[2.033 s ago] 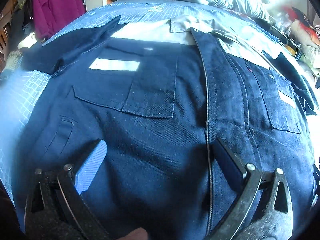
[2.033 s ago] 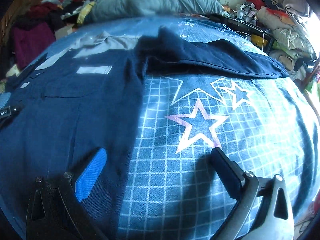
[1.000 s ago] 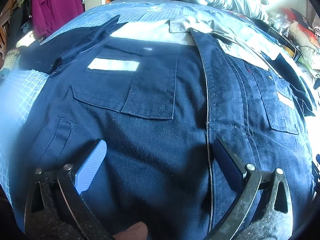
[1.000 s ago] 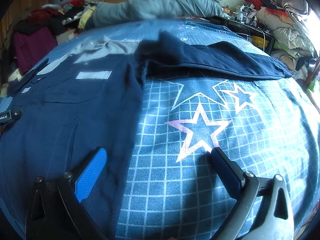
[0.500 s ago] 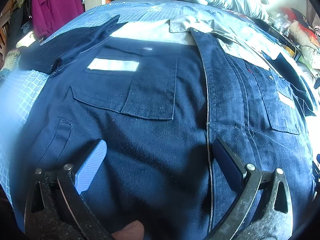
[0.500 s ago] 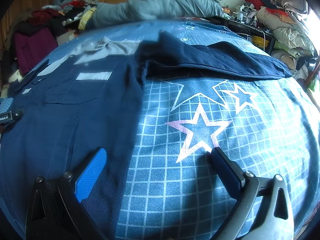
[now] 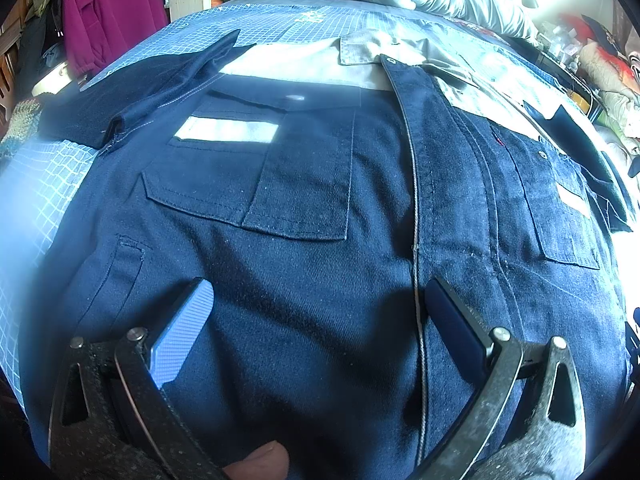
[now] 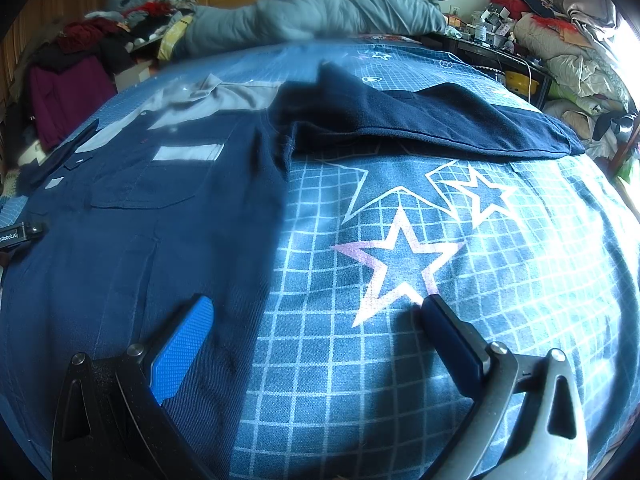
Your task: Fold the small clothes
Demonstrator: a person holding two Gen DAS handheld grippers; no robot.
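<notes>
Minor drift only: left gripper (image 7: 318,308) sits slightly closer over the shirt (image 7: 304,208) than two seconds back, showing less sheet (image 7: 36,184) at left, and the right view frames more bed beyond the sleeve (image 8: 420,120).

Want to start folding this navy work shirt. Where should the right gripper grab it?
Likely the shirt's side hem edge, approached from the bedsheet side. That edge lies flat and exposed, and the open right gripper already straddles it.
</notes>
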